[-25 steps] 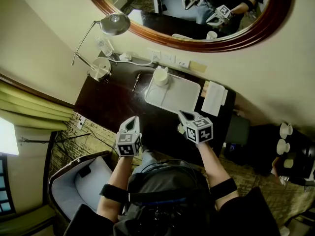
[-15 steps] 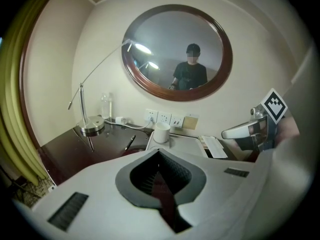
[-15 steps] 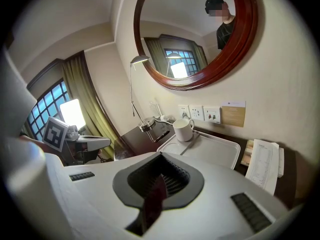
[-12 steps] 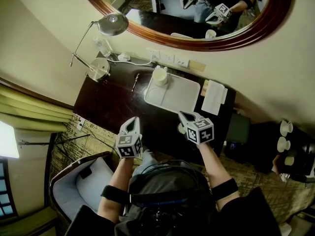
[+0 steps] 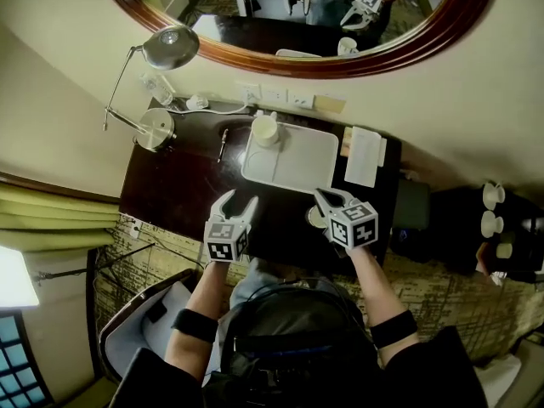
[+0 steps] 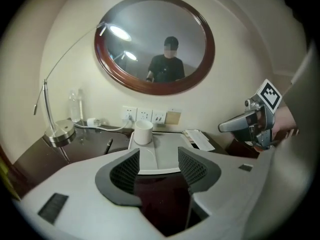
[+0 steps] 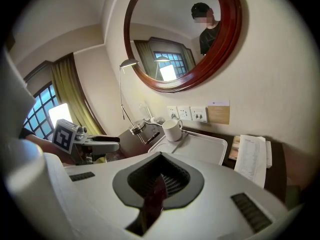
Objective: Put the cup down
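A white cup (image 5: 265, 130) stands upright on the far left corner of a white tray (image 5: 297, 164) on the dark desk; it also shows as the cup (image 6: 143, 132) and the cup (image 7: 172, 129) in the two gripper views. My left gripper (image 5: 236, 204) hovers over the desk's near edge, short of the tray. Its jaws have just been opening and stand apart with nothing between them, as seen at the left gripper (image 6: 159, 155). My right gripper (image 5: 327, 201) is shut and empty, near the tray's front right corner; its closed jaws show at the right gripper (image 7: 161, 160).
A desk lamp (image 5: 157, 128) stands at the far left, with a pen (image 5: 223, 139) beside the tray. Papers (image 5: 364, 155) lie right of the tray. A small white round thing (image 5: 315, 218) sits by my right gripper. A round mirror (image 5: 340, 49) hangs above wall sockets (image 5: 274, 96).
The left gripper's jaws have gone from shut to open, and it has moved forward toward the desk. The right gripper has stayed put and shut.
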`<action>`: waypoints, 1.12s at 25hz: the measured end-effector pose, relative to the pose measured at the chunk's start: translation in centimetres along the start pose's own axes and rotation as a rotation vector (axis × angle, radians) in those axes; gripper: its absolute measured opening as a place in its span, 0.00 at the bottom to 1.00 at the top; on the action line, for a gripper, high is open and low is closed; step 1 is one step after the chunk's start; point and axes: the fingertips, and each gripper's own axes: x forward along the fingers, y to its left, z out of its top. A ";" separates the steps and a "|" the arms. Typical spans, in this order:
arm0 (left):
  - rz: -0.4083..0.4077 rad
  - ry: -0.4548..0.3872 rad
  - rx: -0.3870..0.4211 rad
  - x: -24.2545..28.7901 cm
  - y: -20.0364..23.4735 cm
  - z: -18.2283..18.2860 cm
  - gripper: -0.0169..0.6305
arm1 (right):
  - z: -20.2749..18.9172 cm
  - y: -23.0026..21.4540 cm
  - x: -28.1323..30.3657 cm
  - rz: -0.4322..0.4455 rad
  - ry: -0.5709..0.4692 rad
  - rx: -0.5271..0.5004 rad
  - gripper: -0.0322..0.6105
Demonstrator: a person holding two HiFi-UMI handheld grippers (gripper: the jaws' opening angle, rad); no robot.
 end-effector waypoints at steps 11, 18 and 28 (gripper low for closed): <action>-0.197 0.081 0.107 10.8 1.2 3.3 0.84 | -2.1 -3.1 -1.8 -0.162 -0.044 0.129 0.05; -0.152 0.070 0.142 19.3 3.4 5.9 0.88 | -2.1 -5.0 -2.5 -0.242 -0.104 0.171 0.05; -0.140 0.162 0.173 25.3 5.0 4.1 0.95 | -4.4 -7.4 -4.7 -0.323 -0.110 0.231 0.05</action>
